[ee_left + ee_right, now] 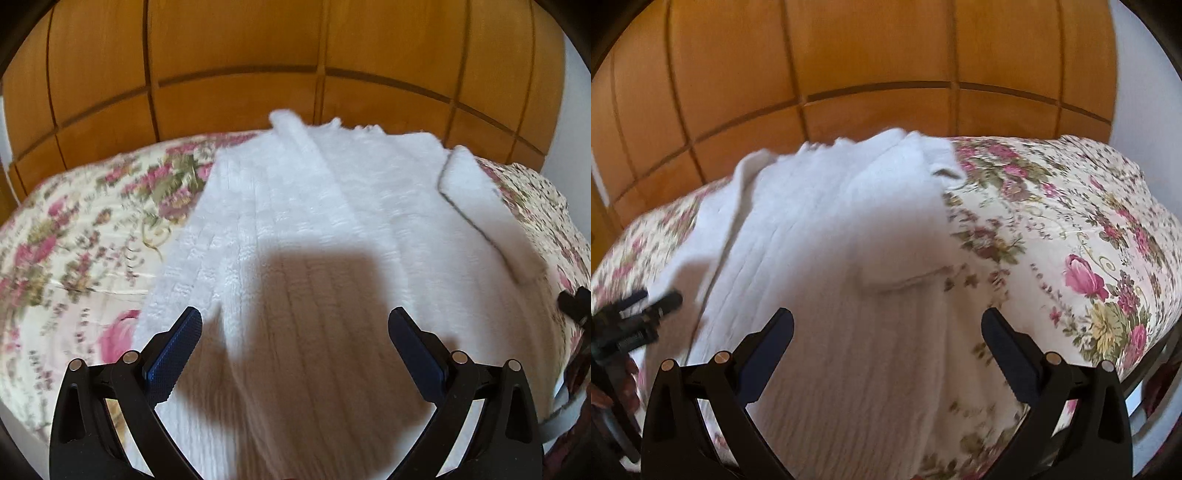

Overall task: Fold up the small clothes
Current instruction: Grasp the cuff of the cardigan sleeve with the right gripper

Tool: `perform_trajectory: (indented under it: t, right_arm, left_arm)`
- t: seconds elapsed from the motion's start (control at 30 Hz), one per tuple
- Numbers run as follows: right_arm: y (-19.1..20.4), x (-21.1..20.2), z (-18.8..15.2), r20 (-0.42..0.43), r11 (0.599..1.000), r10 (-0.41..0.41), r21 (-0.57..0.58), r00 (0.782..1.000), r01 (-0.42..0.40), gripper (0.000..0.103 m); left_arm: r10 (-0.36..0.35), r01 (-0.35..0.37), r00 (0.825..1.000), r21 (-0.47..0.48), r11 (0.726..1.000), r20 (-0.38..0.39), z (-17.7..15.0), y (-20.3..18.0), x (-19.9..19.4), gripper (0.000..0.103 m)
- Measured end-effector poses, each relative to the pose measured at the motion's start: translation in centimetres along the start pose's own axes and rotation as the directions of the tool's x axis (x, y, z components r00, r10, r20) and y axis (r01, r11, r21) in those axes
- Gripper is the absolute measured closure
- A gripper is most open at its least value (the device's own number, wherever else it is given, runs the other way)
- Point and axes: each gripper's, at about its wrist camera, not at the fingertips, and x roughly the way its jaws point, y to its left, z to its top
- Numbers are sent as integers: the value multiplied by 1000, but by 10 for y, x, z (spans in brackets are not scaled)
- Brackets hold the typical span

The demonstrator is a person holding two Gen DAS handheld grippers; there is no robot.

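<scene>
1. One floral bedspread [74, 229] covers the whole work surface, with a wooden panelled wall [236, 66] rising behind its far edge.

2. On that bedspread lies the white knitted garment [295, 221], spread flat. Its long axis runs straight away from us, from the near hem under both cameras to the far end by the wall. The ribs of the knit follow the same line.

3. Along the garment's right side we see a long sleeve-like strip [480, 206] laid at a slant, its near end close to the right-hand tool. In the right wrist view a short raised fold [905, 282] crosses the fabric just ahead of the fingers.

4. Our left gripper [295, 350] hangs over the near middle of the garment, fingers spread wide with nothing between them. It casts a shadow on the cloth ahead.

5. Our right gripper [886, 350] hangs over the garment's right edge, likewise spread wide and empty, with bare bedspread to its right.

6. We judge the right hand nearer to the slanted strip, so it is better placed to fold that side inward across the long axis. The left sits better for holding the body.
</scene>
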Motion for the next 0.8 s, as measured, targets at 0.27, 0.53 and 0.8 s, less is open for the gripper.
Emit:
perform_trajectory:
  t: [0.27,0.53,0.8]
  right_arm:
    - [-33,52,26,-96,984,90,162,991,-74,37]
    - [-46,62,30,-64,972,118,213,991,-102,86]
    - [-88,48,54,-2,990,-25,135,1000,25,97]
  left_arm:
    - [-31,31,999,-64,997,9,-12,15,22,3]
    - [-70,71,997,-58,996,29,-16,18,23,3]
    - [-68,70,996,-46,996,54,-20,16,21,3]
